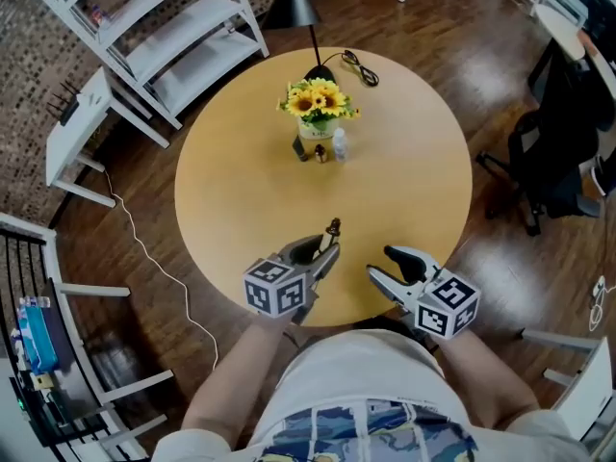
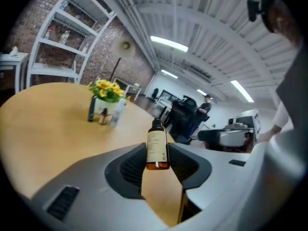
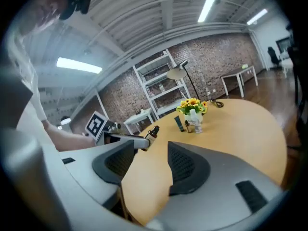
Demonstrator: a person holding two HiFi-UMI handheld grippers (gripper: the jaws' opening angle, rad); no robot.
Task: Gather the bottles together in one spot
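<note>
My left gripper (image 1: pixel 325 249) is shut on a small amber bottle (image 1: pixel 333 228) with a black cap and pale label, held upright above the near part of the round wooden table (image 1: pixel 241 200). In the left gripper view the amber bottle (image 2: pixel 157 146) stands clamped between the two pads. A dark tube (image 1: pixel 299 148), a tiny brown bottle (image 1: pixel 320 155) and a clear bottle (image 1: pixel 339 143) stand grouped by the sunflower vase (image 1: pixel 318 114). My right gripper (image 1: pixel 390 263) hovers over the table's near edge, open and empty. Its view shows my left gripper (image 3: pixel 122 139) with the amber bottle (image 3: pixel 153 131).
A black lamp base and coiled cable (image 1: pixel 361 66) lie behind the vase. White shelving (image 1: pixel 164 27) and a small white table (image 1: pixel 82 128) stand to the far left, a black office chair (image 1: pixel 553 162) to the right. Wooden floor surrounds the table.
</note>
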